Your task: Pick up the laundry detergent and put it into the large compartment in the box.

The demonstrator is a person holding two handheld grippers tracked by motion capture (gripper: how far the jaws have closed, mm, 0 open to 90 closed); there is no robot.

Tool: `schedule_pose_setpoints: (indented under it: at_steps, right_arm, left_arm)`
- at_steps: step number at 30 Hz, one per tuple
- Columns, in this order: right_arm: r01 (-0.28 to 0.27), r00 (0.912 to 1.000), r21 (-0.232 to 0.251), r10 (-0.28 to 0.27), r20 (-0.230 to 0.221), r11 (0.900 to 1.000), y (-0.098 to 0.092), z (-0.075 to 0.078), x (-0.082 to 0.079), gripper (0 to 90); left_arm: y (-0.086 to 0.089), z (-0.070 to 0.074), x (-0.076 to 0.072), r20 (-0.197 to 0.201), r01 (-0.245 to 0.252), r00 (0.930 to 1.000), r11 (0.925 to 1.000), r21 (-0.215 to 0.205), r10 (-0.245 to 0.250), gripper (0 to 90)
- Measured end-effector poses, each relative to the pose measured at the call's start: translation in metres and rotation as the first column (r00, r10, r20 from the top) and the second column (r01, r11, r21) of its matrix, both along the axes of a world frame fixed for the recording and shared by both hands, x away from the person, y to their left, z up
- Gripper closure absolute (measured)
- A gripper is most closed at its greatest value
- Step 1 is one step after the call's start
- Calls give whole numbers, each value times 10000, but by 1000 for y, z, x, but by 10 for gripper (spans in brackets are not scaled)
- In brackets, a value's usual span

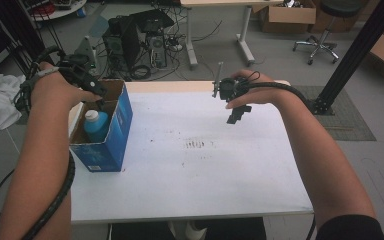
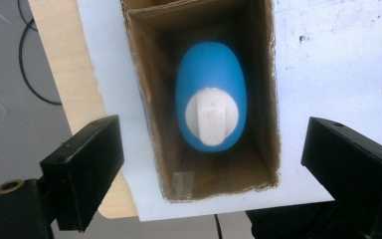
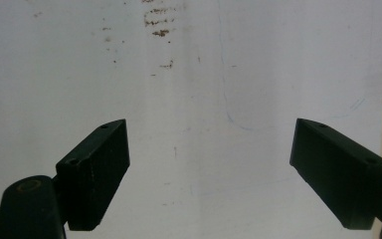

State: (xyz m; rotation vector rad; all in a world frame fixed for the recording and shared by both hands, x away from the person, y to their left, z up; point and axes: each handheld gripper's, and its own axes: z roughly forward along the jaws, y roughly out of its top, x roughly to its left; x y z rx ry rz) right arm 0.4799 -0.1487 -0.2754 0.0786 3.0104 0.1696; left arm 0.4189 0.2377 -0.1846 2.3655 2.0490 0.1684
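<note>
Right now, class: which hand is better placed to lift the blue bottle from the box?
Left. Its tongs hang open directly above the blue bottle in the box; the right tongs hover over bare table.

The left gripper (image 2: 214,159) looked straight down into an open cardboard box (image 2: 142,99), its jaws spread wide, one outside each long wall, nothing pressed between them. Directly below stood a blue bottle (image 2: 211,79) with a white cap (image 2: 211,117), upright inside the box on the white table (image 2: 338,59).
</note>
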Motion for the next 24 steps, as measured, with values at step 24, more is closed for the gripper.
schedule_pose_setpoints:
  at_steps: [24]
  right_arm:
    - [-19,10000,-82,19,25,10000,-6,5,-6,157]
  left_arm:
    - [-55,18,-6,409,3839,9230,9229,-305,-3826,1]
